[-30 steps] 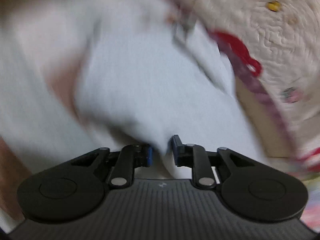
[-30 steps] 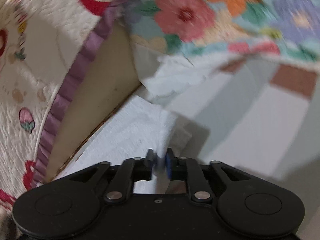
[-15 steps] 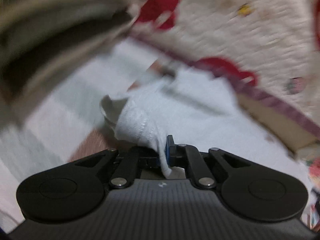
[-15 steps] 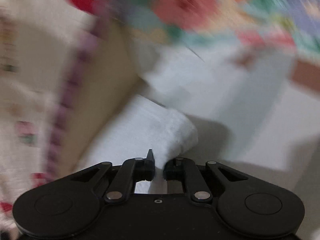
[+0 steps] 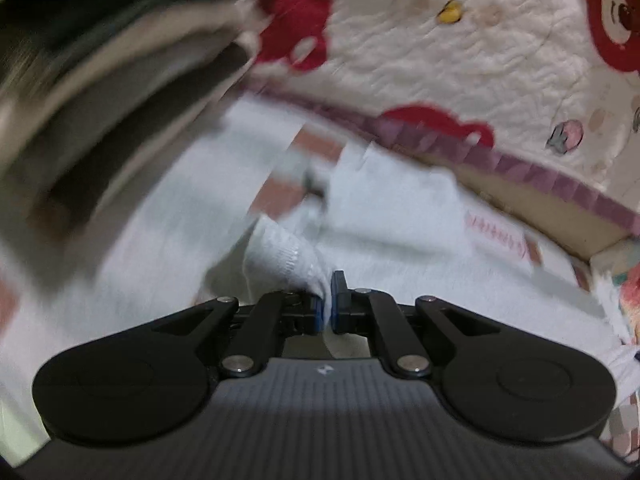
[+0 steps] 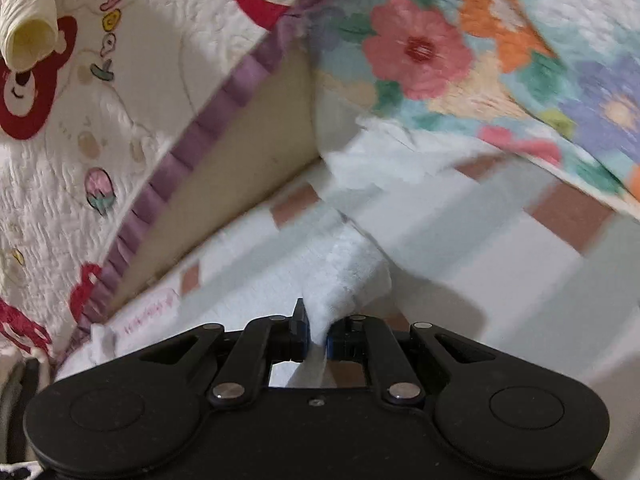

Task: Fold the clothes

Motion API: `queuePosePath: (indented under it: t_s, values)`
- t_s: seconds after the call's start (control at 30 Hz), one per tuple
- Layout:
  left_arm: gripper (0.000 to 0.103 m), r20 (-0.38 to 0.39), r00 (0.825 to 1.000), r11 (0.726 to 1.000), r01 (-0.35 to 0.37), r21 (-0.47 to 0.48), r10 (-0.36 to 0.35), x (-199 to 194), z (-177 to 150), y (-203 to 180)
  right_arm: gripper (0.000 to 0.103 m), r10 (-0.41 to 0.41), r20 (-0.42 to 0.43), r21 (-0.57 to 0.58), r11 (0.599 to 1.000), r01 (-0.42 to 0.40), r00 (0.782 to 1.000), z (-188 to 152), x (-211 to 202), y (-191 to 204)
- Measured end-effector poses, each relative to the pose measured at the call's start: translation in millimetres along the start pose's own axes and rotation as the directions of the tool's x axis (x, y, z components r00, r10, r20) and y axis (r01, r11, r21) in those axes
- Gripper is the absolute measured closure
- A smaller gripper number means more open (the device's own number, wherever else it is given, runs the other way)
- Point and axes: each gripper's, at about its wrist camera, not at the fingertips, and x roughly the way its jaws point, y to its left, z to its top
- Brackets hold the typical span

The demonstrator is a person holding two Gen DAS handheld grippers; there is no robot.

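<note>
Left wrist view shows the white knitted garment [image 5: 384, 216] lying on a pale checked cloth with brown squares [image 5: 280, 192], its ribbed, stitched hem [image 5: 280, 252] lifted and bunched into a soft fold. The left gripper [image 5: 330, 304] has its blue-padded fingers pressed together on that hem, a thin strip of fabric caught between them. Behind rises a cream quilted blanket with red bear motifs and a purple pleated border [image 5: 480, 60] (much of this view is motion-blurred, and the dark band at upper left cannot be identified).

From the right wrist, the same garment [image 6: 352, 264] looks fluffy and towel-like, rolled into a thick rounded edge. The right gripper [image 6: 317, 340] pinches this edge, cloth hanging through the narrow gap. A floral quilt in pink, orange and blue [image 6: 480, 60] drapes at upper right, and a cream ribbed rolled cloth [image 6: 28, 24] rests on the bear blanket.
</note>
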Motion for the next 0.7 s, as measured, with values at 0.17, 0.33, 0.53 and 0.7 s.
queuePosePath:
  t_s: [0.17, 0.33, 0.53, 0.7]
  values:
    - [0.099, 0.104, 0.995, 0.995, -0.014, 0.101, 0.004, 5.8, 78.1, -41.0, 0.093, 0.114, 0.055, -0.059, 0.992, -0.11, 0.992, 84.0, 15.2, 67.8]
    - [0.099, 0.292, 0.956, 0.988, -0.008, 0.152, -0.037, -50.6, 132.8, -73.9, 0.094, 0.26, 0.192, -0.099, 0.965, -0.245, 0.946, 148.0, -20.4, 120.1]
    - [0.099, 0.299, 0.953, 0.996, 0.02, 0.083, -0.044, -124.4, 59.9, -51.0, 0.094, 0.352, 0.213, -0.034, 0.935, -0.353, 0.912, 121.0, -62.0, 86.5]
    - [0.1, 0.023, 0.997, 0.996, -0.076, -0.041, 0.077, -94.4, -66.9, 4.8, 0.094, 0.273, 0.122, 0.005, 0.961, -0.275, 0.954, 32.5, -63.1, 18.7]
